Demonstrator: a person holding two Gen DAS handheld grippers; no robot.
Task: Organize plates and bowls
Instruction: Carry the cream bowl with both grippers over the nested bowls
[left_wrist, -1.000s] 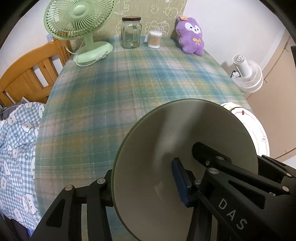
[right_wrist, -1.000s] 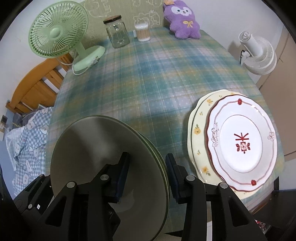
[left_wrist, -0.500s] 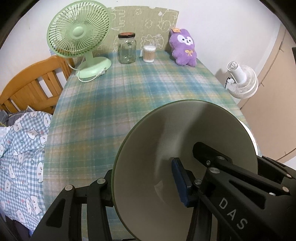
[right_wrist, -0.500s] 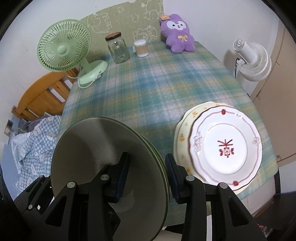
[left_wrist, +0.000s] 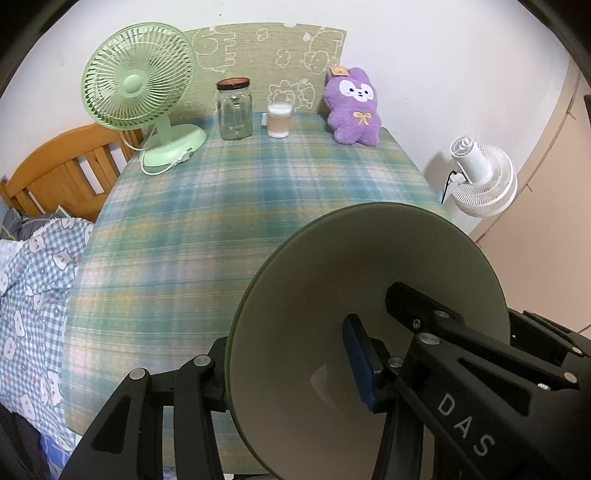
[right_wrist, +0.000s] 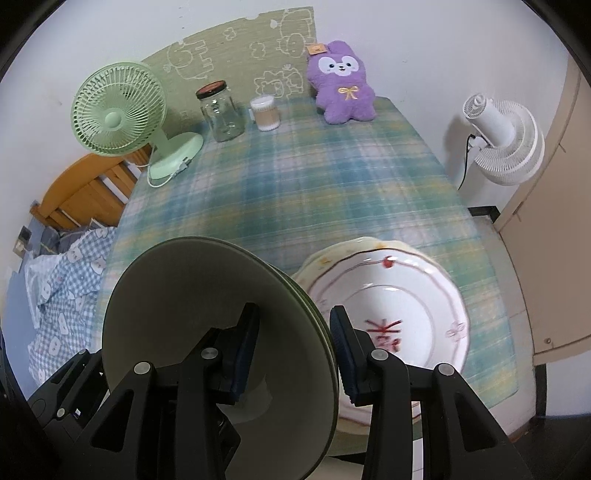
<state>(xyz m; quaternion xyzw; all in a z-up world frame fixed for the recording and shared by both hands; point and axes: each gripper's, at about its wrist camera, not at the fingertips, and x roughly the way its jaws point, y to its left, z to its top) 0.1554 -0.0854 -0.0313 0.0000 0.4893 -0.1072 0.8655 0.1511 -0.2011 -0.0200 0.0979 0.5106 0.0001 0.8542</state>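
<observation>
Both tongs, left (left_wrist: 284, 373) and right (right_wrist: 293, 350), clamp the olive-green ceramic plate stack (right_wrist: 221, 332) on edge above the plaid-clothed counter (right_wrist: 314, 177), while the white red-trimmed plate (right_wrist: 391, 314) already lies stacked, green stack unplaced

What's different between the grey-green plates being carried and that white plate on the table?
The grey-green plates are plain and unpatterned; the white plate has a red rim line and a red centre motif. The grey-green plates are held on edge by the left tool and right tool; the white plate lies flat on a cream plate. Both are round.
</observation>
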